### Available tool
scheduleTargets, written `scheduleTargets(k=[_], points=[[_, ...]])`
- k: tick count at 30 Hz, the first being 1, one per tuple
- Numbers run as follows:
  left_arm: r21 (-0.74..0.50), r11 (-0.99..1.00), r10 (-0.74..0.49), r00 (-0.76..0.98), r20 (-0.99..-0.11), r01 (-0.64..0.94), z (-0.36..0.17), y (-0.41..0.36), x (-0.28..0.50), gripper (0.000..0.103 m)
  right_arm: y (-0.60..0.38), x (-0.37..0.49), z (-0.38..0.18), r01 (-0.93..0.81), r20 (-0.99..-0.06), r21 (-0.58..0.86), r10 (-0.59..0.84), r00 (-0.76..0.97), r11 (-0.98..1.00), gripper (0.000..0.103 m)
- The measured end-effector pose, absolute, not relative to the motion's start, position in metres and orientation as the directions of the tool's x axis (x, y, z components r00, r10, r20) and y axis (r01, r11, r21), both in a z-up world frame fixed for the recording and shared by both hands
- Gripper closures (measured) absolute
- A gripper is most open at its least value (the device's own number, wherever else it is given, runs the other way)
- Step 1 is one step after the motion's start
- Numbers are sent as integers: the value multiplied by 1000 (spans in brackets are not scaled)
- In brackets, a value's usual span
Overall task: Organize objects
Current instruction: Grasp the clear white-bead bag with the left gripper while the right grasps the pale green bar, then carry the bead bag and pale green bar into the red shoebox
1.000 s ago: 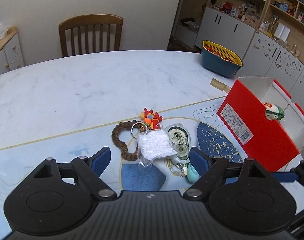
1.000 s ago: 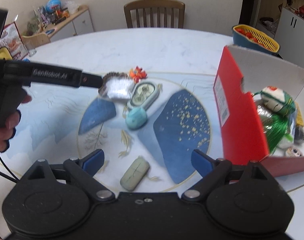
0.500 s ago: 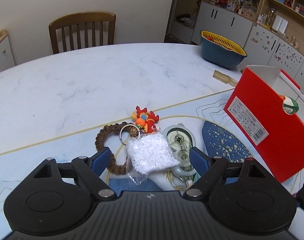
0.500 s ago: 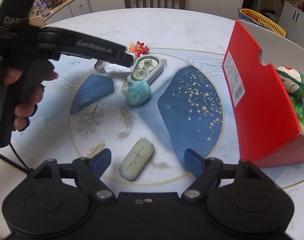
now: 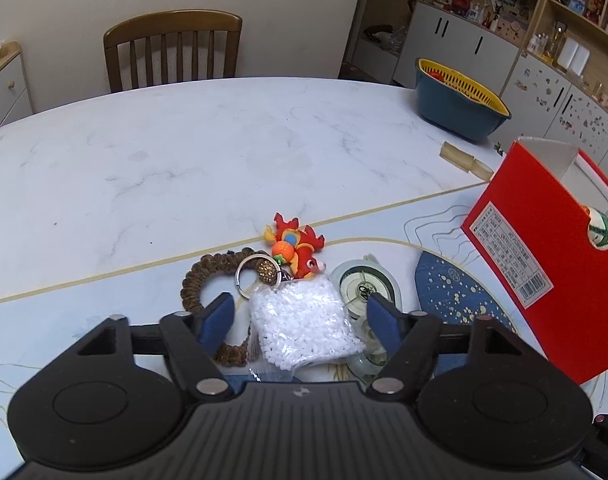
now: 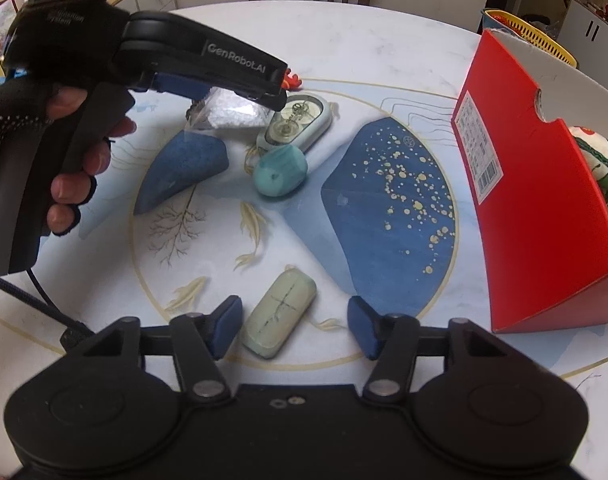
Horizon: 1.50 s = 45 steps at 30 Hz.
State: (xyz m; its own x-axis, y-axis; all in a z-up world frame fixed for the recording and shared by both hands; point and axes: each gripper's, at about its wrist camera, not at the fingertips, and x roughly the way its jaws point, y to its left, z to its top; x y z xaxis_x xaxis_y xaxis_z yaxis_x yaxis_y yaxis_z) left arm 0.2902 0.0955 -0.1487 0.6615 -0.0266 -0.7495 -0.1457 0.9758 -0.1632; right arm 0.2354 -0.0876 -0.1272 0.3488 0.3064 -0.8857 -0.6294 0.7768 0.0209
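A clear bag of white beads (image 5: pixel 304 330) lies on the mat between the open fingers of my left gripper (image 5: pixel 301 320), which straddles it without closing. Beside it lie a brown bead bracelet (image 5: pixel 201 280), a red dragon keychain (image 5: pixel 295 248) and a clear oval case (image 5: pixel 364 288). In the right wrist view my open right gripper (image 6: pixel 293 326) hovers over a pale green bar (image 6: pixel 279 314). A teal stone (image 6: pixel 279 172) lies farther out. The bag (image 6: pixel 235 114) shows under the left gripper there. The red box (image 6: pixel 540 216) stands at right with a green and white ornament (image 6: pixel 600 160) inside.
A blue bowl with a yellow strainer (image 5: pixel 460 100) sits at the table's far right. A small wooden piece (image 5: pixel 464 160) lies near the box. A wooden chair (image 5: pixel 171 48) stands behind the table. Cabinets line the right wall.
My left gripper has moved forward and down so its fingers now flank the bead bag. My right gripper has moved closer to the pale green bar.
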Motion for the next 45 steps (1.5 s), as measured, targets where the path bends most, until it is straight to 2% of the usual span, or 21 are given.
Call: scheduleTargets(k=[3,5,7,10,15,29,45], points=[[-166,975,-27,658,-753,-149,-150,96,290,46,-87,235,-127,-633,-884,17,307,352,774,50],[-162,976,-26,658,-753,-146,-150,96,290,47,-86,235,-127,-635,-883,16,309,353,772,54],[-145,980,-19,659,-752,-138,-149,94,289,55,-86,235,-127,-637,-882,20,313,351,770,60],[-149,979,-23,658,-753,-137,-147,95,288,60,-88,235,-126,-640,-880,23,319,351,768,70],[-140,981,-20,656,-755,-131,-146,96,285,68,-92,236,-125,-642,-877,26,326,354,766,79],[-158,976,-24,653,-757,-147,-119,96,259,70,-122,231,-108,-614,-848,92,385,365,784,83],[-194,978,-96,658,-747,-78,-61,47,237,70,-191,232,-27,-601,-749,182,505,428,778,83]])
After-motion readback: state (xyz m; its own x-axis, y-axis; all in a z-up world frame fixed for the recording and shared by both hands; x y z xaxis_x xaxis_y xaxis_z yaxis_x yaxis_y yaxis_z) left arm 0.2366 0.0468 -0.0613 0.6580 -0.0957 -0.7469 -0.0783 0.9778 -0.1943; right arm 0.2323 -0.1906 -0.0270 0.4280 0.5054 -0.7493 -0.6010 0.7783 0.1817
